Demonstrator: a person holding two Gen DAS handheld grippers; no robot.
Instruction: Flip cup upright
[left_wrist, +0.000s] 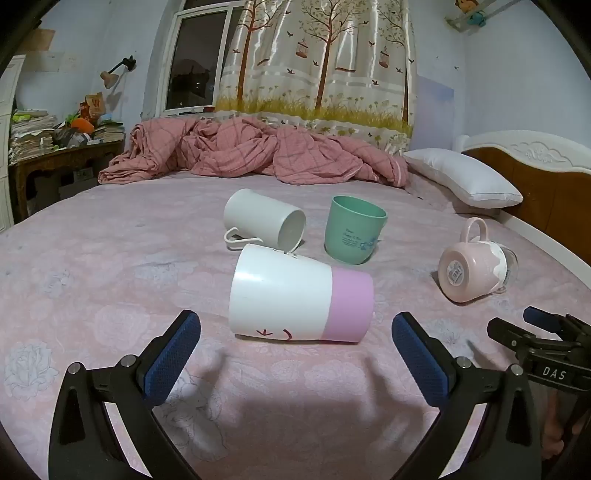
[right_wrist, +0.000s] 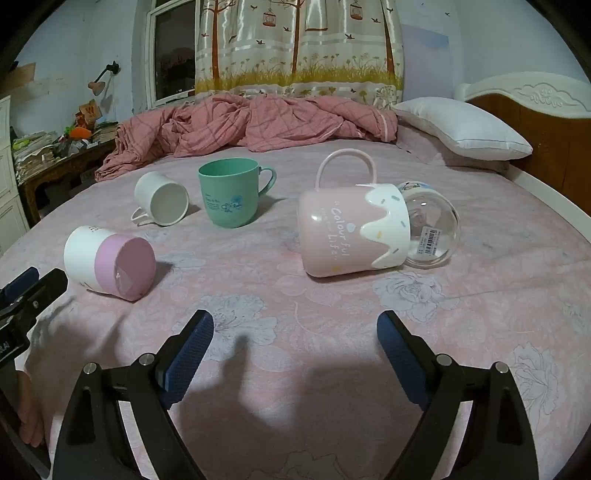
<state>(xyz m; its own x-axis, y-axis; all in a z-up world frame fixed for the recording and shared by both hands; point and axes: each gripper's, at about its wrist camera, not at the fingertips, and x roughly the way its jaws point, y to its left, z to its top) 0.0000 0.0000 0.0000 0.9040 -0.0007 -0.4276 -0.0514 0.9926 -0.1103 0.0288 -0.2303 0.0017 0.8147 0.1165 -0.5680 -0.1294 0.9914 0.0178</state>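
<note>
A white cup with a pink base (left_wrist: 299, 295) lies on its side on the pink bedsheet, just beyond my open, empty left gripper (left_wrist: 295, 332); it also shows in the right wrist view (right_wrist: 110, 260). A pink mug with a clear domed lid (right_wrist: 354, 232) lies on its side ahead of my open, empty right gripper (right_wrist: 295, 328); it also shows in the left wrist view (left_wrist: 476, 267). A white mug (left_wrist: 264, 218) lies on its side farther back. A green mug (left_wrist: 354, 234) stands upright beside it.
A crumpled pink blanket (left_wrist: 251, 147) lies at the back of the bed. A white pillow (left_wrist: 465, 177) and the headboard (left_wrist: 546, 177) are at the right. A cluttered desk (left_wrist: 62, 147) stands at the left. The right gripper shows at the left wrist view's right edge (left_wrist: 546, 328).
</note>
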